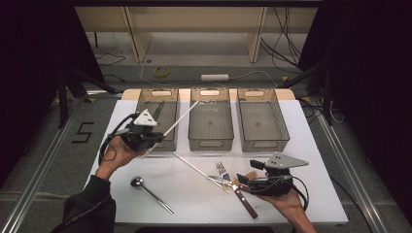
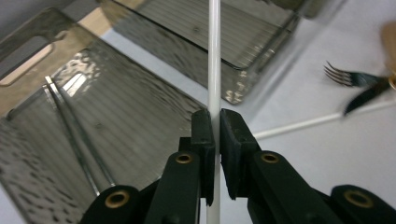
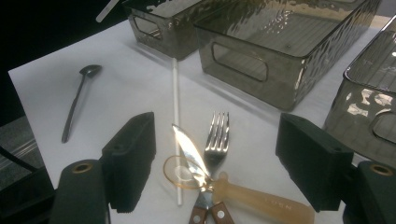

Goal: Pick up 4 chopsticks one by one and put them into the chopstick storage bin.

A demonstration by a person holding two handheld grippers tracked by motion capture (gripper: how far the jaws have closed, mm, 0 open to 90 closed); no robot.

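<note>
Here the white chopstick (image 1: 179, 120) is sitting between the jaws of the left gripper (image 1: 154, 138), which are pressing closed on it, and it is slanting up and away over the near rim of the left bin (image 1: 141, 104), with its far tip reaching toward the middle bin (image 1: 194, 121). In the left gripper view the white chopstick (image 2: 214, 56) is running straight up out of the left gripper (image 2: 217, 135), above the ribbed floor of the left bin (image 2: 28, 140), where two thin metal sticks (image 2: 74, 126) are lying already.

A second white chopstick (image 1: 193, 165) is lying flat on the white table (image 1: 311, 145), just in front of the bins, and its near end is touching the pile of cutlery. In this pile a fork (image 1: 222, 169) and a knife with a wooden handle (image 1: 241, 196) are crossing each other. The right gripper (image 1: 241, 180) is hovering just by them; in the right gripper view the jaws of the right gripper (image 3: 215, 158) are standing wide apart, with the fork (image 3: 217, 135) and the knife blade (image 3: 189, 154) showing between them but nothing held. A metal spoon (image 1: 145, 189) is lying alone near the person's left sleeve (image 1: 90, 206). The right bin (image 1: 262, 119) is standing beside the middle one.
</note>
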